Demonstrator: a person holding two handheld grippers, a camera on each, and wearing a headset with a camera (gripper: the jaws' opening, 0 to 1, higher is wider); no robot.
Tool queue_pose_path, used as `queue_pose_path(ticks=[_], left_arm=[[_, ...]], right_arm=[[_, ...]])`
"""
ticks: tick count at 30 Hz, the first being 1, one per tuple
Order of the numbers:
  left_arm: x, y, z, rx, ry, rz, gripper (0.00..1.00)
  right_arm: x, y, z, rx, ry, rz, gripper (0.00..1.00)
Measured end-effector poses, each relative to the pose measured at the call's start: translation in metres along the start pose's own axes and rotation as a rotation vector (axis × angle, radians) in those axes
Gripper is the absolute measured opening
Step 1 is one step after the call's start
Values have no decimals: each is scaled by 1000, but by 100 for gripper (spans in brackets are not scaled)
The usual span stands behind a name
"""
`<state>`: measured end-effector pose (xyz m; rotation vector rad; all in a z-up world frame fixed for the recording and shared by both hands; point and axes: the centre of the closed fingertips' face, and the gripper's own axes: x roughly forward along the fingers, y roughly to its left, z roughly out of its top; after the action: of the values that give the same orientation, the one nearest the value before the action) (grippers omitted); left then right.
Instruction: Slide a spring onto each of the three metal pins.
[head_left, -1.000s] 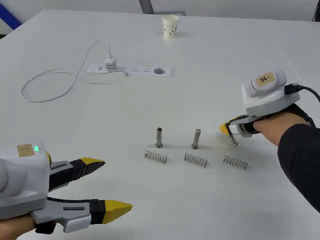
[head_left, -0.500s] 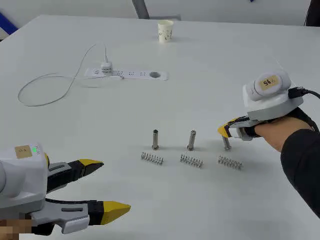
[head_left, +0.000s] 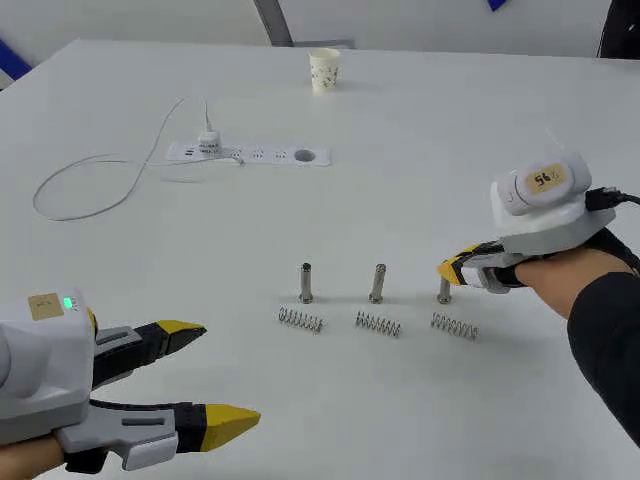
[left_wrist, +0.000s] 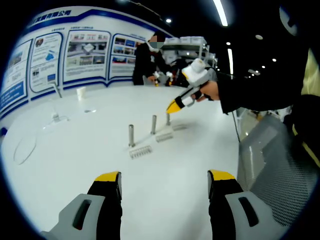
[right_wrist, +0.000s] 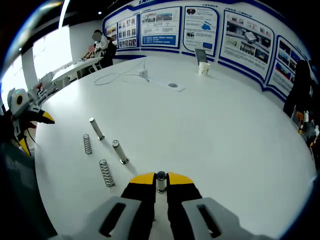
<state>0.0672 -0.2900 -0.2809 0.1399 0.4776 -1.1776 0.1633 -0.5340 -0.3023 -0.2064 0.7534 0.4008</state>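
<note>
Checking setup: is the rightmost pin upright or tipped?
Upright: the rightmost pin stands vertical on the table, gripped by the right gripper.

This looks like a company showroom or demonstration hall, with the feel of a lab rather than a home. Blue-and-white information panels (left_wrist: 85, 50) with pictures and printed text line the walls, and long strip lights (left_wrist: 220, 12) run across a dark ceiling. The broad white bench (head_left: 450, 120) carries a power strip (head_left: 245, 155) with a white cable (head_left: 90, 190) plugged in, and a paper cup (head_left: 323, 70) near the far edge. A person (left_wrist: 145, 65) stands at the far side, more people (right_wrist: 102, 47) gather by a second bench (right_wrist: 65, 72), and a grey mesh chair (left_wrist: 270, 165) stands close by.
</note>
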Motion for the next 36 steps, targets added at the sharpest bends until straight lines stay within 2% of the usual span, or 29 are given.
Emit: queue_pose_path(ticks=[19, 29, 36], left_arm=[[1, -1, 1, 3, -6, -5, 71], [2, -3, 3, 6, -7, -8, 71], [2, -3, 3, 10, -8, -9, 71]], right_arm=[[-1, 0, -2, -21, 21, 13, 9], [-4, 1, 1, -40, 2, 14, 12], [-16, -3, 0, -46, -28, 14, 16]])
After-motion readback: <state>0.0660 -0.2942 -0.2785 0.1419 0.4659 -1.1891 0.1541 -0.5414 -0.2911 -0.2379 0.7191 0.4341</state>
